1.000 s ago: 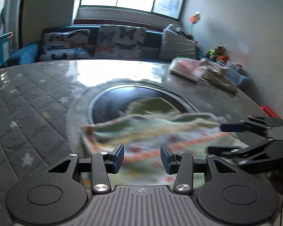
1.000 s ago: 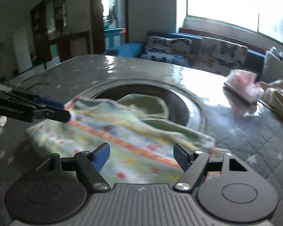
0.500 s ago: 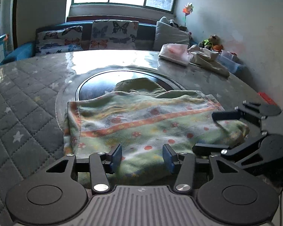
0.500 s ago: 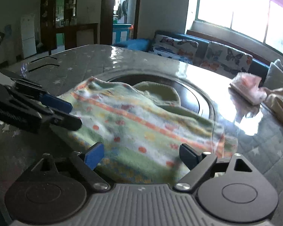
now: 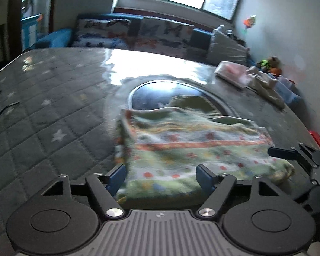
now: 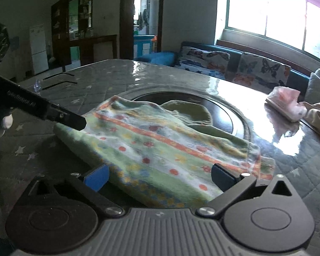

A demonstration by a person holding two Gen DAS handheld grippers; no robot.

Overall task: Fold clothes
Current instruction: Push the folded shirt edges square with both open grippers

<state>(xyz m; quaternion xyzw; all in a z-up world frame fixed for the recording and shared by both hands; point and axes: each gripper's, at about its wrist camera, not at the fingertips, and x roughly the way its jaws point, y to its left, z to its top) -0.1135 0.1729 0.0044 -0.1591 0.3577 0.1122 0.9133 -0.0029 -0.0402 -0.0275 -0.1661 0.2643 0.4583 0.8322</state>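
Observation:
A green patterned garment with an orange stripe and red dots lies folded on the round table, partly over the dark glass turntable. It also shows in the right wrist view. My left gripper is open, its blue pads on either side of the garment's near edge. My right gripper is open wide over the garment's near edge and holds nothing. The right gripper's fingers show at the garment's right end. The left gripper's finger shows at its left end.
The table has a grey quilted star-print cover. A folded pink garment and a beige garment lie at the table's far right. A sofa with butterfly cushions stands behind the table under the window.
My left gripper has opened wider and its view has swung left and up. The right gripper stays open over the garment. The garment lies as before.

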